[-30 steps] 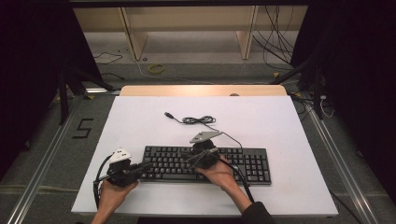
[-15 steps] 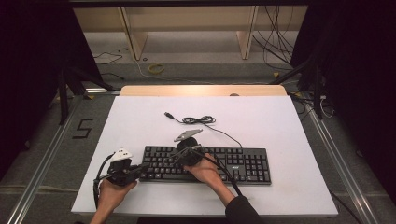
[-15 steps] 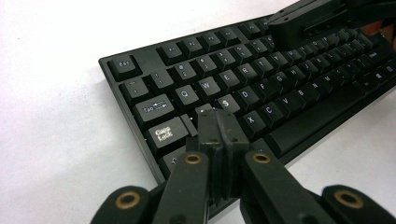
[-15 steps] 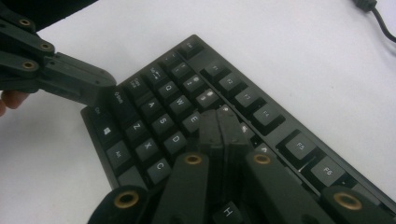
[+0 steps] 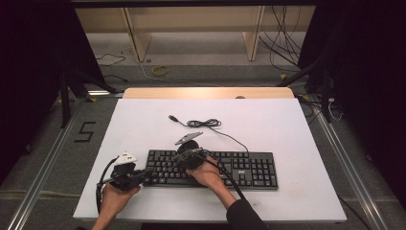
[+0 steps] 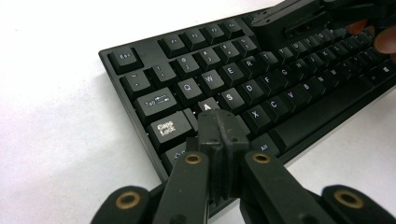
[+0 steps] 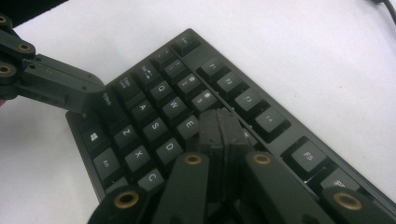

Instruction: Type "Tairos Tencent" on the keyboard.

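Keyboard (image 5: 210, 168): black, near front edge of white tabletop (image 5: 287, 124), cable trailing back. My left gripper (image 6: 218, 128) jaws closed, empty, tip at A/Shift keys; right gripper (image 7: 223, 130) jaws closed, empty, near E/R. Risk: blunt tips could hit neighbouring keys or shove keyboard.

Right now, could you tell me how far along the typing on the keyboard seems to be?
Done: both grippers are shut and brought to the keyboard. In hand: the left gripper tips sit by the A key, the right gripper by the E key. Whether any key is pressed cannot be told; the unplugged USB cable lies behind.
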Available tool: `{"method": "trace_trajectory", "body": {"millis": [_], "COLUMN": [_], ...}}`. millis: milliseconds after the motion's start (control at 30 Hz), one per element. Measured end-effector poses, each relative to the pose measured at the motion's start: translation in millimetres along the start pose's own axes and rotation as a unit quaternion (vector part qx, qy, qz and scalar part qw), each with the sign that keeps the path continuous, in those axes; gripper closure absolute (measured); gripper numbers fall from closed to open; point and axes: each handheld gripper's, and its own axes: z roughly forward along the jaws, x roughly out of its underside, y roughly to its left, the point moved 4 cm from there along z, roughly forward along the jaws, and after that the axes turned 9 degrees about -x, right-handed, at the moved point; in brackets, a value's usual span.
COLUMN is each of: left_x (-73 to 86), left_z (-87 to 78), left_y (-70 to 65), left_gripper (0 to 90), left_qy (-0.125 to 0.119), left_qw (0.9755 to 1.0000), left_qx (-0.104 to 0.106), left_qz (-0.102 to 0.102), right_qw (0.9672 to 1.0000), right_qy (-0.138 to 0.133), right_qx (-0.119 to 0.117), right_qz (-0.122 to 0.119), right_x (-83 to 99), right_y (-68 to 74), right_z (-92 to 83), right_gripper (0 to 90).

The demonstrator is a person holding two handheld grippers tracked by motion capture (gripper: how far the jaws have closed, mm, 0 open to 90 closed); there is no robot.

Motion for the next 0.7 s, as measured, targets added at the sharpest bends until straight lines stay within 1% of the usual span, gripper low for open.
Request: {"method": "trace_trajectory", "body": {"millis": [67,133,200,267,300,700], "left_x": [0.2,0.2,0.3,0.5,0.5,0.8], "left_z": [0.5,0.6,0.8,1.0,1.2,1.9], "left_y": [-0.1,-0.3,-0.6,-0.2,-0.3,-0.1], "left_gripper": [89.5,89.5,89.5,89.5,89.5,89.5], "left_qy": [0.002,0.003,0.004,0.006,0.006,0.013], "left_qw": [1.0,1.0,1.0,1.0,1.0,0.9999], "left_qx": [0.0,0.0,0.0,0.001,0.001,0.002], "left_qz": [-0.001,-0.001,-0.002,0.001,-0.001,0.002], "right_qw": [1.0,1.0,1.0,1.0,1.0,0.9999], "right_qy": [0.002,0.004,0.004,0.006,0.007,0.014], "right_qx": [0.0,0.0,0.001,0.001,0.001,0.006], "right_qz": [0.002,-0.001,0.004,0.003,0.005,0.003], "right_x": [-0.3,-0.5,-0.5,-0.4,-0.4,0.8], "right_y": [0.4,0.3,0.3,-0.1,-0.3,-1.4], "right_z": [0.6,2.3,3.9,4.0,4.3,2.0], "right_gripper": [90.0,90.0,90.0,90.0,90.0,90.0]}}
